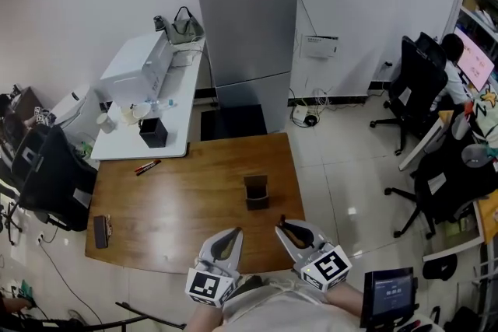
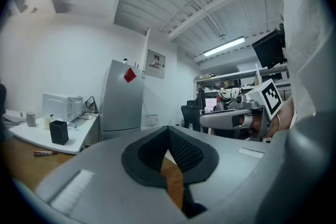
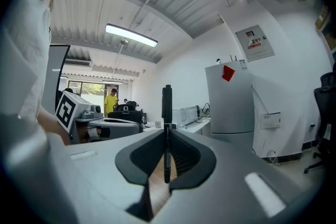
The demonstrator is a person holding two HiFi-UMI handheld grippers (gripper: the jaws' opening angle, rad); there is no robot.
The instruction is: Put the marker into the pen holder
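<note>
Since the pen holder (image 1: 256, 191) opens upward, the right gripper (image 3: 167, 131) clamps the marker (image 3: 167, 102) upright. The left gripper (image 2: 168, 129) idles, fingers closed and empty.

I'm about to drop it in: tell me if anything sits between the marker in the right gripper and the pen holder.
Nothing visible does. The marker stands clamped in the right gripper, and only bare table lies between it and the pen holder just ahead. The left gripper sits off to the side.
</note>
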